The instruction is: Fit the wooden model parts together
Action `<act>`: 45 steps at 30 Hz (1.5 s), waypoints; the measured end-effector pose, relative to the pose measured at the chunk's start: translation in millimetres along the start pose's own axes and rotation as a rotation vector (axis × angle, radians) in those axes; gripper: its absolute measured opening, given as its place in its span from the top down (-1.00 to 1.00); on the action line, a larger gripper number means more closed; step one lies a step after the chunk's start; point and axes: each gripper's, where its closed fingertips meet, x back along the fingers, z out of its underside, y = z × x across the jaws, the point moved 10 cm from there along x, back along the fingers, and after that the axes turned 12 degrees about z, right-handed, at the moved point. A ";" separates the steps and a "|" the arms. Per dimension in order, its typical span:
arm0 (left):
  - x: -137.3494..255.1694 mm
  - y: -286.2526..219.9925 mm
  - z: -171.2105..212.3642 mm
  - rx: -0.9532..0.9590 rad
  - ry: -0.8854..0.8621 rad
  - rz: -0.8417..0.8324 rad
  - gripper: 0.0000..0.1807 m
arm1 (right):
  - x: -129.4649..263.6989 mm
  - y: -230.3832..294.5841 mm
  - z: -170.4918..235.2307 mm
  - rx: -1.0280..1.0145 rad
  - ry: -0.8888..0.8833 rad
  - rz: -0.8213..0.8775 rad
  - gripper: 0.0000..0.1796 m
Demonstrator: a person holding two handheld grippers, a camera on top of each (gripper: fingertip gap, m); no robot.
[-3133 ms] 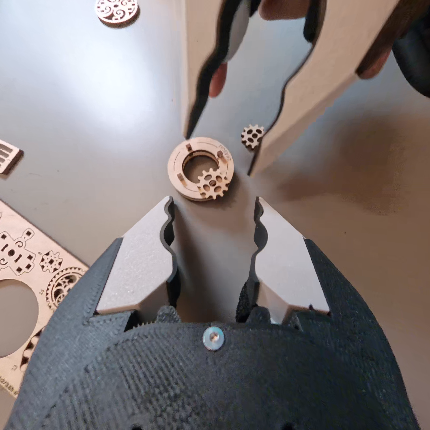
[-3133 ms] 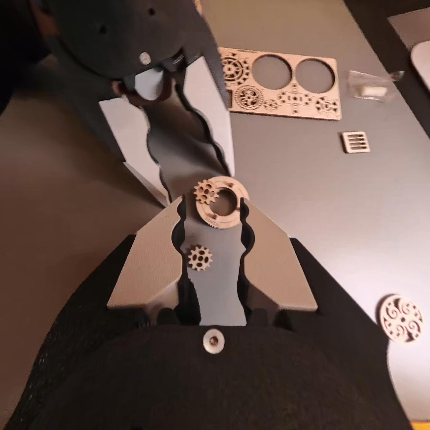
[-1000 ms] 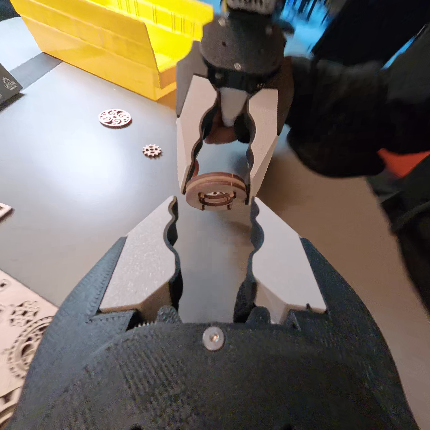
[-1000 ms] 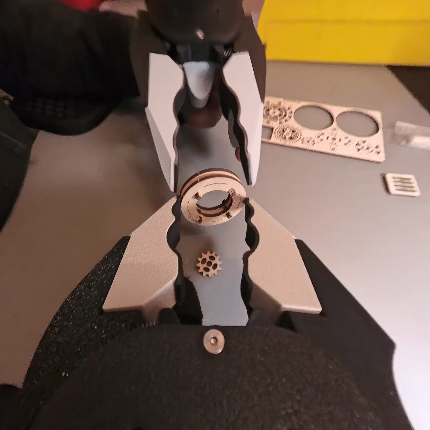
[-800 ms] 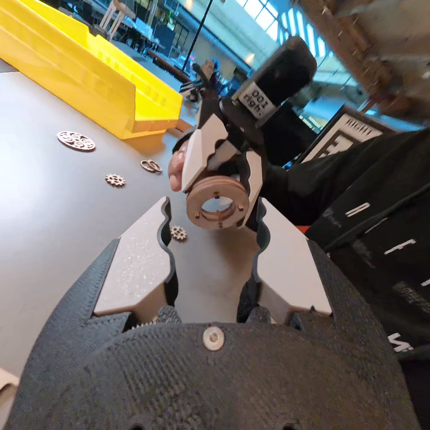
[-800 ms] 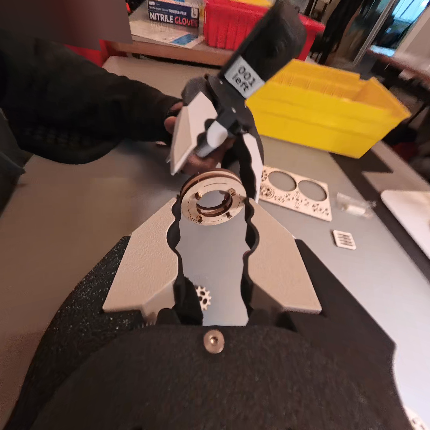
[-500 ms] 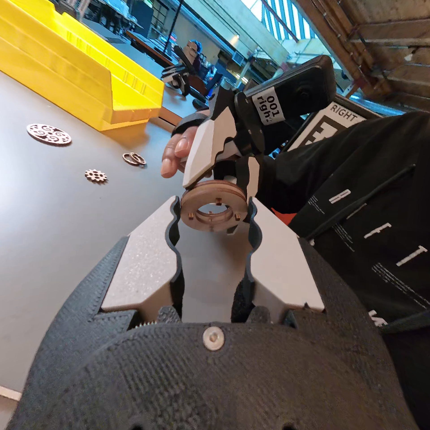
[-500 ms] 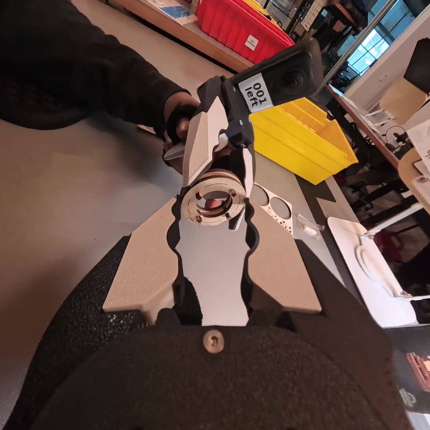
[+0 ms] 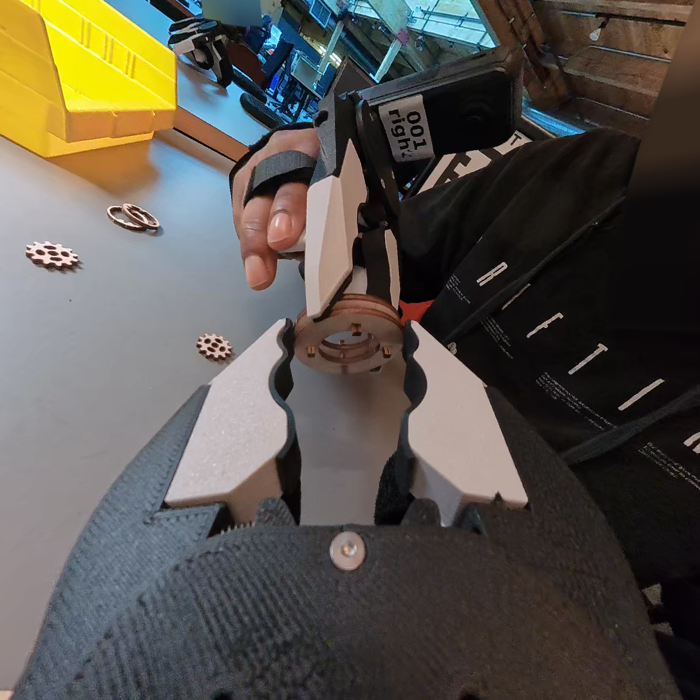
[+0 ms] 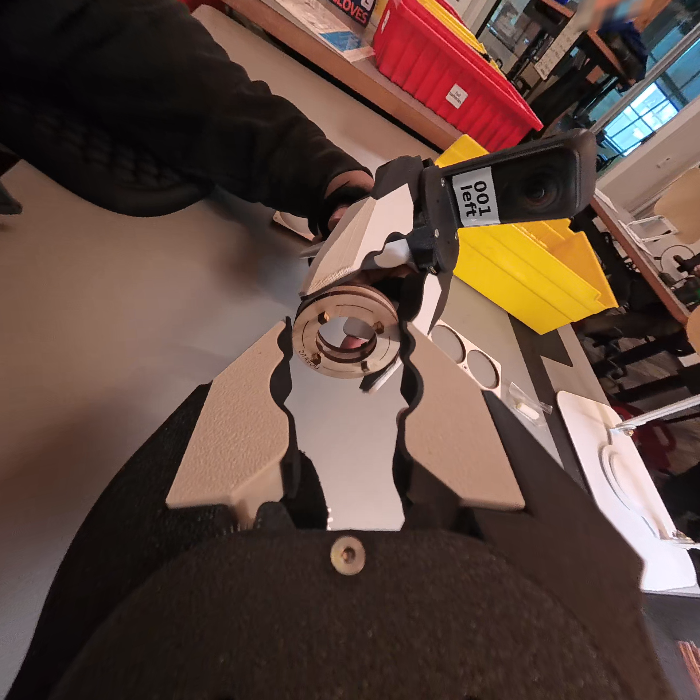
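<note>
Both tools grip the round layered wooden ring [image 9: 348, 342] at once, up off the grey worktop [image 9: 94, 341]. Left tool [image 9: 348, 337] pinches its sides; right tool [image 10: 346, 341] too, from opp. side. Flat face tilted. Small wooden gears [image 9: 214, 346] lie down below, left of it.

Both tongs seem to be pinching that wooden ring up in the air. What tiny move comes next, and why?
Probably one pair lets go. The left tongs and right tongs both clamp the wooden ring above the table, while a small gear lies loose below, waiting to be fitted.
</note>
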 end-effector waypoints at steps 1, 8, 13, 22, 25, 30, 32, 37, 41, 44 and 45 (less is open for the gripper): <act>0.8 -0.3 -0.6 -0.005 -0.002 0.000 0.37 | 0.8 -0.8 0.0 -0.005 -0.002 0.002 0.39; 3.8 -0.2 -1.2 -0.022 0.033 0.002 0.37 | 1.3 0.1 -0.8 0.010 0.012 0.008 0.40; 3.9 0.4 -2.2 -0.049 0.052 -0.013 0.36 | 2.6 0.5 -2.3 0.024 0.044 0.012 0.40; 6.9 2.3 -6.5 -0.087 0.012 -0.028 0.37 | 6.2 -1.4 -2.7 0.021 0.051 0.054 0.41; 7.9 3.6 -8.3 -0.097 -0.007 -0.032 0.37 | 8.5 -2.8 -1.6 0.015 0.047 0.071 0.41; 50.6 -14.5 -11.1 -0.158 -0.205 -0.064 0.38 | 40.0 -25.0 -2.8 -0.058 -0.024 0.169 1.00; 23.1 -8.3 -12.9 -0.161 -0.099 -0.054 0.38 | 25.0 -17.6 -9.0 0.021 -0.043 0.246 1.00; 15.5 3.2 -13.0 -0.096 -0.035 -0.017 0.38 | 25.1 -25.0 2.0 -0.135 -0.022 0.094 0.51; 9.2 6.2 -8.0 -0.055 0.032 -0.029 0.38 | 22.4 -18.7 6.7 -0.182 0.019 -0.032 0.41; 8.7 9.4 -7.8 -0.026 0.005 -0.042 0.38 | 22.1 -17.4 5.8 -0.162 -0.001 -0.026 0.69; 9.6 10.1 -7.9 -0.021 -0.008 -0.048 0.38 | 22.2 -16.8 5.4 -0.158 0.002 -0.025 0.74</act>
